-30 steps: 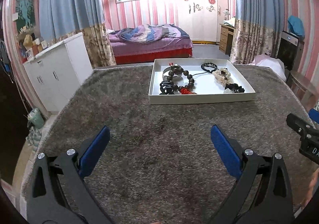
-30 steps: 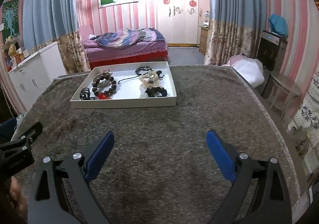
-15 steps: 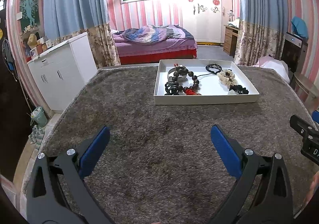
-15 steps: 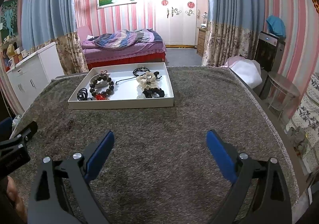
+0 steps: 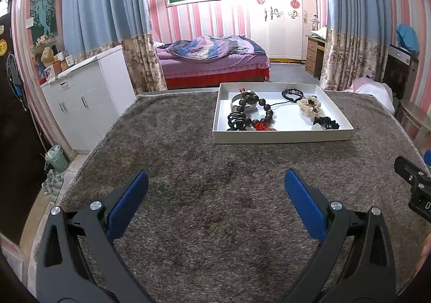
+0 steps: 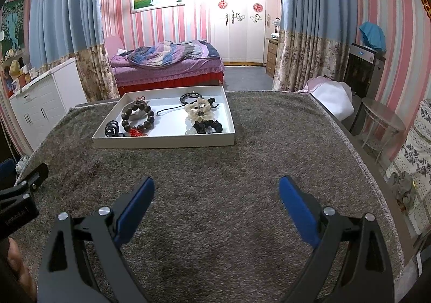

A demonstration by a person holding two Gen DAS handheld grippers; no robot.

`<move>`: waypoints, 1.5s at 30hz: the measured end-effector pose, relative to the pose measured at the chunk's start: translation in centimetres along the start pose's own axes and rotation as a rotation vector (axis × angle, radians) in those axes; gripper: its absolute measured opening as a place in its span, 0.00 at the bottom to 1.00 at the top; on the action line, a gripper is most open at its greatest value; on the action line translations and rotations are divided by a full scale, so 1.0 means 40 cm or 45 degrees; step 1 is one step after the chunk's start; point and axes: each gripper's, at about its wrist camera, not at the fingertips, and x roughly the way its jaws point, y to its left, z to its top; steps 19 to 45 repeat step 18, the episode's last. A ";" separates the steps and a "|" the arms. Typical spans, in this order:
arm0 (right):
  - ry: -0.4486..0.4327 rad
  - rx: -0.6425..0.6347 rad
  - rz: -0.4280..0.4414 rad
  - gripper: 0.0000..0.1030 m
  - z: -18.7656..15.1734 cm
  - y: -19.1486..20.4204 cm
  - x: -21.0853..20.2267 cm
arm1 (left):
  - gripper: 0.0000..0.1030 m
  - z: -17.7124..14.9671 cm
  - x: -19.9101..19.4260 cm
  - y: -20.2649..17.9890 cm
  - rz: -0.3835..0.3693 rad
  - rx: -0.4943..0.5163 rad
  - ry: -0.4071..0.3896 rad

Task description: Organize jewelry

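- The jewelry lay in a shallow white tray on the far part of a grey shag table cover: a dark bead bracelet with a red tassel at its near edge, a black coiled tie at the tray's left, a cream flower piece and a black scrunchie toward the right
- Everything already sat inside the tray, so the work looked close to finished or not yet begun; which, I could not tell
- The left gripper and right gripper hung over bare cover near the viewer, jaws spread wide, holding nothing
- For any further pick, I would approach the beads from above, closing across a single strand so the tassel does not drag
- A thin black cord ran between pieces; its ends were hard to trace
- A clear or whitish bit beside the scrunchie was too small to identify
- The left half of the tray's floor was partly masked by its near wall
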 end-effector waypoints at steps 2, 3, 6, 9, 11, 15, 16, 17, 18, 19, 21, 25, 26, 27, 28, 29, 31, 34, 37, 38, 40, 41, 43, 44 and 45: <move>0.002 0.003 0.004 0.91 0.000 0.000 0.000 | 0.97 0.000 -0.001 0.001 -0.001 0.000 -0.001; 0.003 0.005 0.006 0.91 0.000 0.000 0.000 | 0.97 0.000 -0.001 0.001 0.000 0.001 -0.003; 0.003 0.005 0.005 0.91 0.000 0.000 0.000 | 0.97 0.000 0.000 0.003 0.008 -0.003 -0.002; 0.002 0.004 0.005 0.91 0.000 0.000 0.000 | 0.97 0.001 0.001 0.008 0.010 -0.011 0.001; 0.003 0.000 0.003 0.91 -0.001 0.001 0.000 | 0.97 0.001 0.001 0.011 0.009 -0.017 0.005; 0.003 -0.002 0.004 0.91 0.000 -0.001 -0.001 | 0.97 0.002 0.003 0.015 0.012 -0.023 0.013; 0.003 -0.001 0.004 0.91 0.000 -0.001 -0.001 | 0.97 0.002 0.003 0.015 0.012 -0.023 0.015; 0.002 0.000 0.003 0.91 0.000 -0.001 0.000 | 0.97 0.002 0.004 0.015 0.011 -0.023 0.016; 0.001 0.000 0.001 0.91 0.001 -0.002 0.000 | 0.97 0.002 0.004 0.016 0.010 -0.024 0.016; 0.001 0.000 0.001 0.91 0.001 -0.002 0.000 | 0.97 0.002 0.004 0.016 0.010 -0.024 0.016; 0.001 0.000 0.001 0.91 0.001 -0.002 0.000 | 0.97 0.002 0.004 0.016 0.010 -0.024 0.016; 0.001 0.000 0.001 0.91 0.001 -0.002 0.000 | 0.97 0.002 0.004 0.016 0.010 -0.024 0.016; 0.001 0.000 0.001 0.91 0.001 -0.002 0.000 | 0.97 0.002 0.004 0.016 0.010 -0.024 0.016; 0.001 0.000 0.001 0.91 0.001 -0.002 0.000 | 0.97 0.002 0.004 0.016 0.010 -0.024 0.016; 0.001 0.000 0.001 0.91 0.001 -0.002 0.000 | 0.97 0.002 0.004 0.016 0.010 -0.024 0.016; 0.001 0.000 0.001 0.91 0.001 -0.002 0.000 | 0.97 0.002 0.004 0.016 0.010 -0.024 0.016; 0.001 0.000 0.001 0.91 0.001 -0.002 0.000 | 0.97 0.002 0.004 0.016 0.010 -0.024 0.016; 0.001 0.000 0.001 0.91 0.001 -0.002 0.000 | 0.97 0.002 0.004 0.016 0.010 -0.024 0.016; 0.001 0.000 0.001 0.91 0.001 -0.002 0.000 | 0.97 0.002 0.004 0.016 0.010 -0.024 0.016; 0.001 0.000 0.001 0.91 0.001 -0.002 0.000 | 0.97 0.002 0.004 0.016 0.010 -0.024 0.016; 0.001 0.000 0.001 0.91 0.001 -0.002 0.000 | 0.97 0.002 0.004 0.016 0.010 -0.024 0.016; 0.001 0.000 0.001 0.91 0.001 -0.002 0.000 | 0.97 0.002 0.004 0.016 0.010 -0.024 0.016; 0.001 0.000 0.001 0.91 0.001 -0.002 0.000 | 0.97 0.002 0.004 0.016 0.010 -0.024 0.016; 0.001 0.000 0.001 0.91 0.001 -0.002 0.000 | 0.97 0.002 0.004 0.016 0.010 -0.024 0.016; 0.001 0.000 0.001 0.91 0.001 -0.002 0.000 | 0.97 0.002 0.004 0.016 0.010 -0.024 0.016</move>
